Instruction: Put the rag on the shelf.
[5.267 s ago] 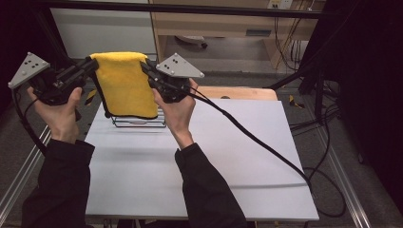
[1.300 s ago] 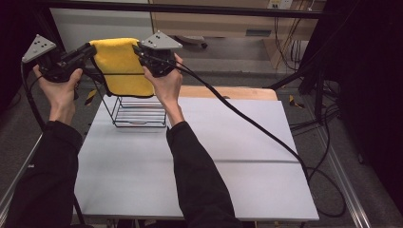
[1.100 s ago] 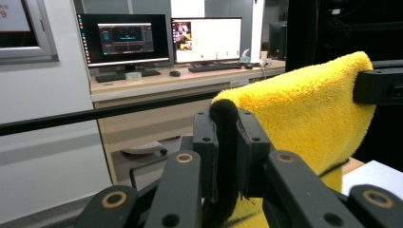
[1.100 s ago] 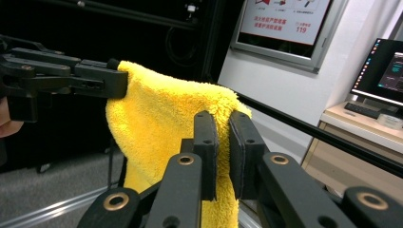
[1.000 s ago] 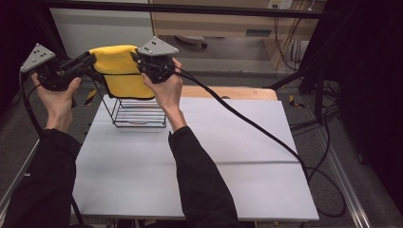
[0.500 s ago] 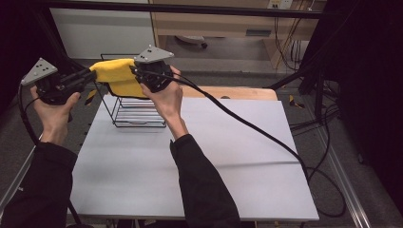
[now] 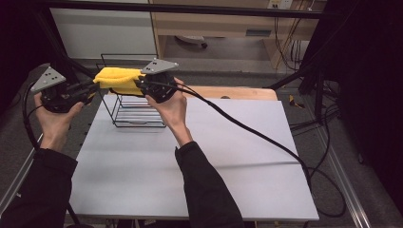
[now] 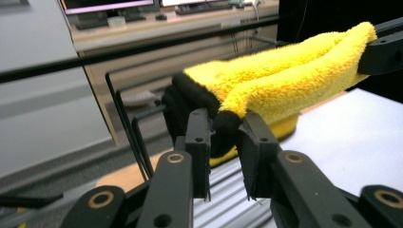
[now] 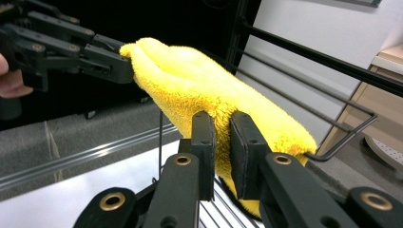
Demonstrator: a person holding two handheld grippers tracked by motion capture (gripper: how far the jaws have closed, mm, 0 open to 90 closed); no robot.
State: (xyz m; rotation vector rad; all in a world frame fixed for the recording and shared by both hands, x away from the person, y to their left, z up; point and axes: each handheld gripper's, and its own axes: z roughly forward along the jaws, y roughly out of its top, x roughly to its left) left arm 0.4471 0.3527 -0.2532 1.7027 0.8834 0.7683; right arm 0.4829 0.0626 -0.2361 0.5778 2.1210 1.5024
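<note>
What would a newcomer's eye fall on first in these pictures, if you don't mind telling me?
The bright yellow cloth stands out first, bunched and stretched between the left gripper and the right gripper, just above the black wire basket at the far left of the white table. Each gripper's fingers pinch one end of the cloth, and the left pair has just been easing open around its black-edged corner.

The high view looks forward and down from above, while each gripper view peers close along its own jaws at the shared yellow cloth (image 8: 285, 80) ahead.
</note>
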